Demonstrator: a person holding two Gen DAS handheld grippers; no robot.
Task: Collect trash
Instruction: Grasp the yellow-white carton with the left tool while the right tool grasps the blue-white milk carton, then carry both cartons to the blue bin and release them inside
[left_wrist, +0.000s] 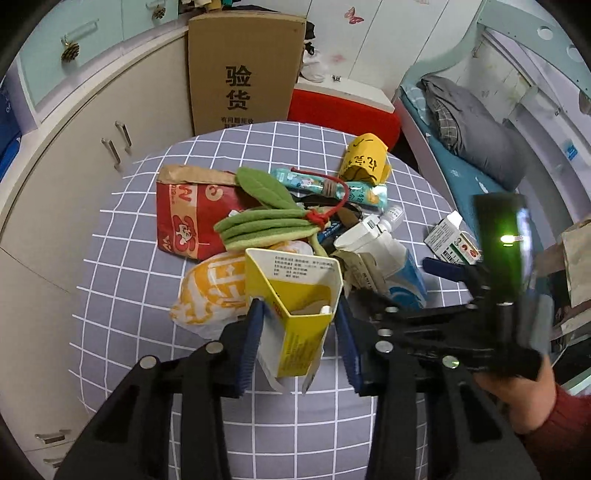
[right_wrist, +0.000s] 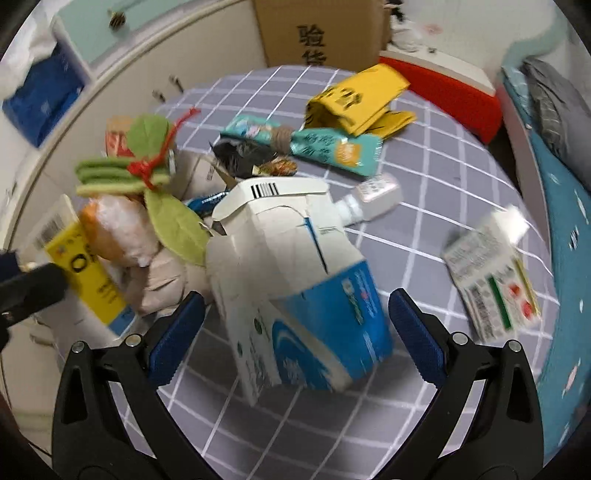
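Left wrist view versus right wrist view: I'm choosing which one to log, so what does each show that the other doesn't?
Only the left wrist view shows the left gripper with its fingers on either side of the open yellow carton, plus the whole red paper bag.

Only the right wrist view shows the right gripper open around the blue-and-white box.

Both show the green felt leaves, teal snack pouch, yellow envelope and checked tablecloth.

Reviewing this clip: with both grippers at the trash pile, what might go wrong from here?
The left gripper pinches the open yellow carton by its thin walls; these may buckle and slip. The right gripper is open around the crumpled blue-and-white carton, which lies skewed, so closing could push it aside. The two grippers work close together and may collide.
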